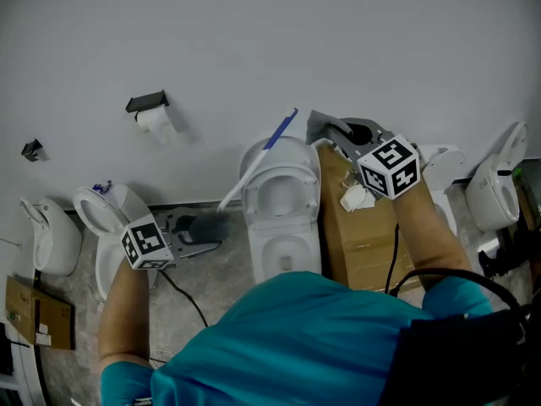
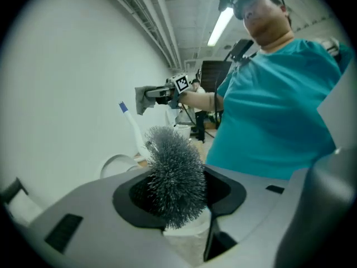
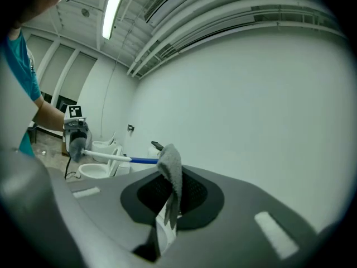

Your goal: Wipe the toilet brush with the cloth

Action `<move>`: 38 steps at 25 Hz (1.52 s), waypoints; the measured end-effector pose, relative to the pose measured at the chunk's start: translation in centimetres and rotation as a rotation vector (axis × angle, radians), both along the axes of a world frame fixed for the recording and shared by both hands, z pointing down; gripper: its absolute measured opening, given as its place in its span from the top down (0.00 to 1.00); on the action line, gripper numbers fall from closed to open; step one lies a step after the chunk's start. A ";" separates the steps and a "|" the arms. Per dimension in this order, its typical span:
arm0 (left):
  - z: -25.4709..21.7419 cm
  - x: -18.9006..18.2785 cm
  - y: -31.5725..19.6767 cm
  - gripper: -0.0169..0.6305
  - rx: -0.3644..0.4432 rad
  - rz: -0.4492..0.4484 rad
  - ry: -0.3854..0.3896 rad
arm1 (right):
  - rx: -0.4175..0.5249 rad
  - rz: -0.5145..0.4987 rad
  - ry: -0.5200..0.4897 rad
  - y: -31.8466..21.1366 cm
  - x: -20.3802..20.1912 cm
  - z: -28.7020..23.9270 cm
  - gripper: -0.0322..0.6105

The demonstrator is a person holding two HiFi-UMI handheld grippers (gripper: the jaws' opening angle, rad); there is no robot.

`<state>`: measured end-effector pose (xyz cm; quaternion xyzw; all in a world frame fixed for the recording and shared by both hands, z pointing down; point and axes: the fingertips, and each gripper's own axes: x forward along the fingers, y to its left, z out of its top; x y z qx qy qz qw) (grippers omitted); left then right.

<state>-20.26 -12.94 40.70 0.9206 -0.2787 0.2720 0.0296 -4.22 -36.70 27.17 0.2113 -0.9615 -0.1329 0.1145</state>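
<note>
The left gripper [image 2: 179, 219] clamps the toilet brush [image 2: 174, 172] by its bristle head. The right gripper [image 3: 167, 219] pinches the grey cloth [image 3: 172, 172] near the handle's blue tip.

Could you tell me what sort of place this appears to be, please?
Likely a mock-up or test room, not a real bathroom: several toilets stand side by side along one wall, a cardboard box sits between two, and the ceiling shows exposed ducting.

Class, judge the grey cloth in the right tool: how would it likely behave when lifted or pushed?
Probably floppy: the cloth droops in folds from where it is pinched and holds no shape of its own. Likely light, since it looks thin. Pushed, it would probably bunch up rather than slide whole.
</note>
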 end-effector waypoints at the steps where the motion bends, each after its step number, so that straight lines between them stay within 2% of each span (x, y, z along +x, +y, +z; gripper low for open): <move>1: 0.5 0.1 -0.6 0.67 0.021 -0.025 -0.046 | -0.004 -0.023 0.000 0.8 -0.4 0.2 0.94; 8: 1.5 0.3 -4.5 0.67 0.191 -0.159 -0.336 | -0.010 -0.224 0.018 8.0 -5.2 1.1 0.94; 11: 1.6 0.7 -5.6 0.67 0.245 -0.189 -0.432 | -0.005 -0.284 0.040 10.1 -7.3 1.5 0.94; 13: 1.5 1.2 -6.0 0.67 0.276 -0.201 -0.466 | 0.007 -0.318 0.060 11.5 -8.6 1.8 0.94; 19: 0.3 2.4 -7.0 0.67 0.375 -0.249 -0.488 | 0.032 -0.416 0.141 15.6 -12.1 3.7 0.94; 26: -0.1 2.7 -7.5 0.67 0.535 -0.264 -0.662 | 0.002 -0.494 0.243 17.6 -14.0 6.1 0.94; 31: 0.4 2.6 -7.7 0.67 0.615 -0.238 -0.807 | -0.020 -0.497 0.334 17.2 -14.5 7.2 0.94; 34: 0.6 2.6 -7.9 0.67 0.629 -0.226 -0.841 | -0.021 -0.482 0.360 16.7 -14.3 7.5 0.94; 38: 0.4 2.2 -8.4 0.67 0.631 -0.224 -0.870 | -0.011 -0.451 0.347 16.1 -14.8 7.1 0.94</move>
